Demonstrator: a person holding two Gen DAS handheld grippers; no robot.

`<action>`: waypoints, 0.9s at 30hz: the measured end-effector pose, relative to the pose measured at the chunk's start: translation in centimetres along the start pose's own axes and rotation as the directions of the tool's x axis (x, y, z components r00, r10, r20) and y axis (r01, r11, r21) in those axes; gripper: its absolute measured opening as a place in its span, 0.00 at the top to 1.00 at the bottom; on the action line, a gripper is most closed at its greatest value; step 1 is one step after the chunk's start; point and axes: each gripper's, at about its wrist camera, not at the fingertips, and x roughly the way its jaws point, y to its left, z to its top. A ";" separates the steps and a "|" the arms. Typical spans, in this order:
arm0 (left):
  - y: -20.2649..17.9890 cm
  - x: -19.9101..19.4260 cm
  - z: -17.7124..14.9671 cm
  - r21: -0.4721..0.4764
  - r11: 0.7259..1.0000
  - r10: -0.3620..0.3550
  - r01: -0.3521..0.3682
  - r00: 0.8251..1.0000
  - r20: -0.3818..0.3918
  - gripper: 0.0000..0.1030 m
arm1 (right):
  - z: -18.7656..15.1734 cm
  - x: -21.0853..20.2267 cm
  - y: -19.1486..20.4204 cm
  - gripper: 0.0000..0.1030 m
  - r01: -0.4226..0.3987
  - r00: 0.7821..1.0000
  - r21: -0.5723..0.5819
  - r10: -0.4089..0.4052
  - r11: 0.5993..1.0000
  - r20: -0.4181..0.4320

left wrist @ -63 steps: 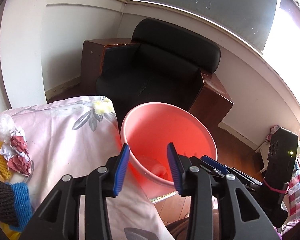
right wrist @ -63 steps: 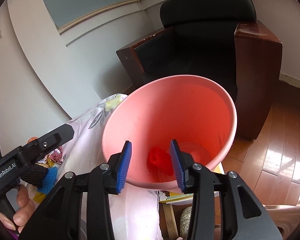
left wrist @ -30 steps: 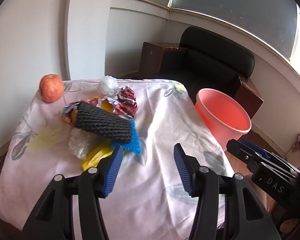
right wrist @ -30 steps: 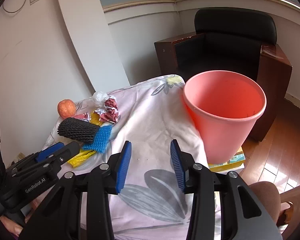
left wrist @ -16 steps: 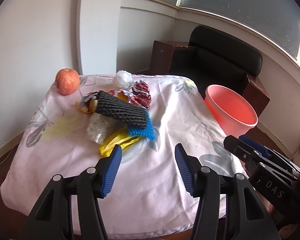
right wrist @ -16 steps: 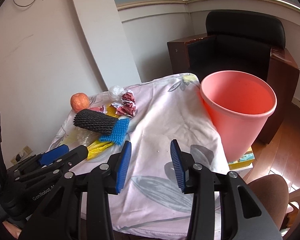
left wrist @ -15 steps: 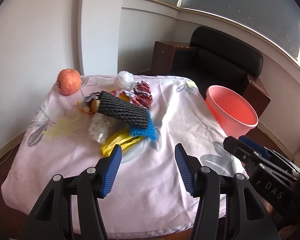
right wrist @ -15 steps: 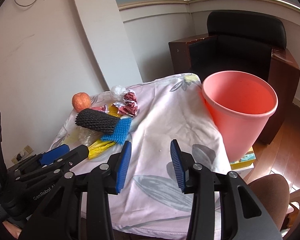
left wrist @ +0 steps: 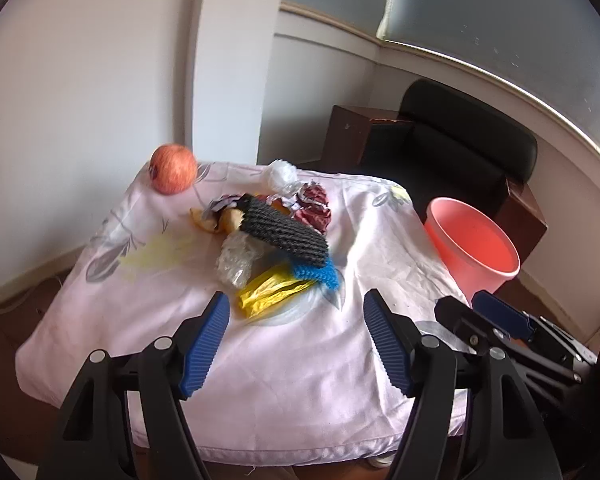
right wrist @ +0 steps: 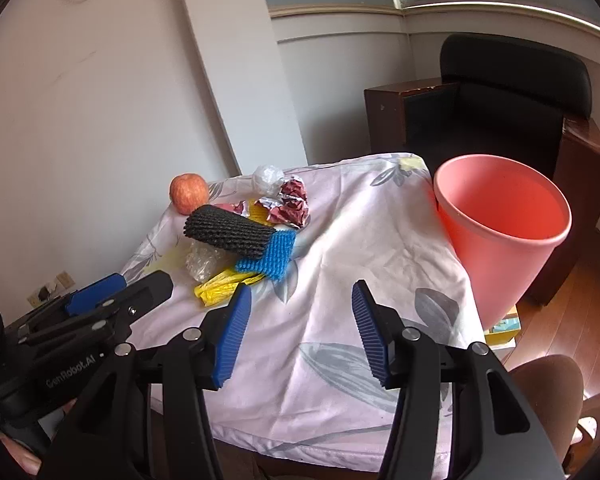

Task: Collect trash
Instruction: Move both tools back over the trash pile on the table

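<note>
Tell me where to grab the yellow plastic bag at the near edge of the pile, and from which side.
Take the yellow plastic bag by its crumpled near end, which sticks out of the pile toward the left claw. Come from the near side, angled down. Its far end is tucked under the blue foam net, so a near-end pinch probably pulls it free. Both claws are opening and empty.

Black gripper frames, ribbed blue pads, silver screws.

Left gripper, right gripper: jaws opening, nothing between.
</note>
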 end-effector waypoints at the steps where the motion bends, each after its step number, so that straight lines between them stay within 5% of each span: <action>1: 0.3 0.2 0.0 -0.016 1.000 0.000 0.000 1.000 -0.007 0.33 | 0.0 0.1 0.2 0.48 -0.021 1.000 -0.008 0.021 1.000 -0.002; 21: 3.6 6.1 -0.5 -0.172 0.985 -0.037 0.008 0.986 -0.164 0.32 | 0.4 6.5 0.0 0.48 -0.135 0.980 -0.014 0.132 0.991 -0.149; 27: 3.6 8.3 -0.1 -0.134 0.988 0.047 -0.080 0.971 -0.234 0.36 | 1.1 7.5 -0.1 0.48 -0.125 0.983 -0.056 0.117 0.991 -0.139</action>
